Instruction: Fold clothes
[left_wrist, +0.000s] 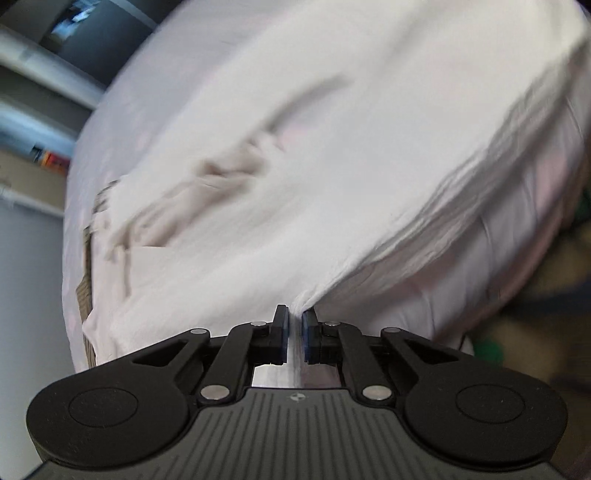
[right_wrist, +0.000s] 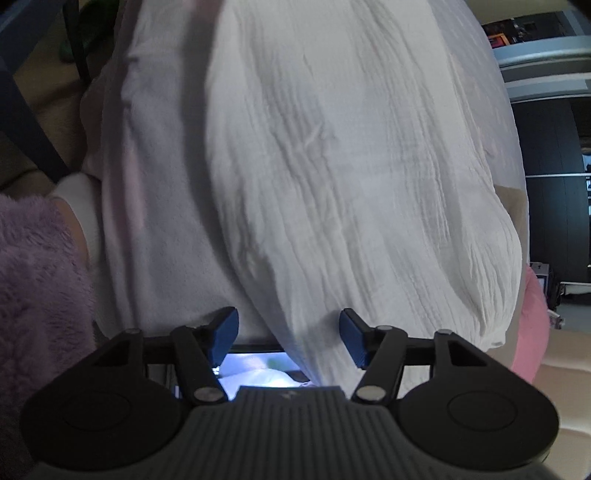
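Jaws, left gripper (left_wrist: 294, 322): closed on a pinched edge of the white crinkled garment (left_wrist: 314, 155), cloth seen bunched between the blue pads (left_wrist: 285, 332). Jaws, right gripper (right_wrist: 289, 330): apart, garment cloth hanging between the pads (right_wrist: 225, 328) at 12 o'clock of the tool; contact with either pad cannot be told.

Item, near: left gripper body, filling the lower view, tilted steeply downward, frame rolled so that the room edge runs aslant at 10 o'clock. Grip taken at the very hem; a deeper bite is judged safer before the cloth is drawn taut.

Item, near: right gripper body, likewise pointed down at the cloth. A fuzzy lilac sleeve (right_wrist: 33, 280) is seen at 9 o'clock, a pink object (right_wrist: 532, 325) at 3 o'clock.

Item, middle: white garment, spread over a pale sheet-covered surface (left_wrist: 480, 280), its doubled edge running from the left pads toward 2 o'clock; a rumpled patch (left_wrist: 207, 192) lies at 10 o'clock. In the right view the garment is draped in a bulging fold toward 12 o'clock.

Step judged in hand: second corner to be secured by the right gripper. Closure on a matching hem point is advised, so that the fold is lifted evenly and wrinkles are shaken out.

Item, far: dark shelving (right_wrist: 550, 177) at 3 o'clock, blurred.
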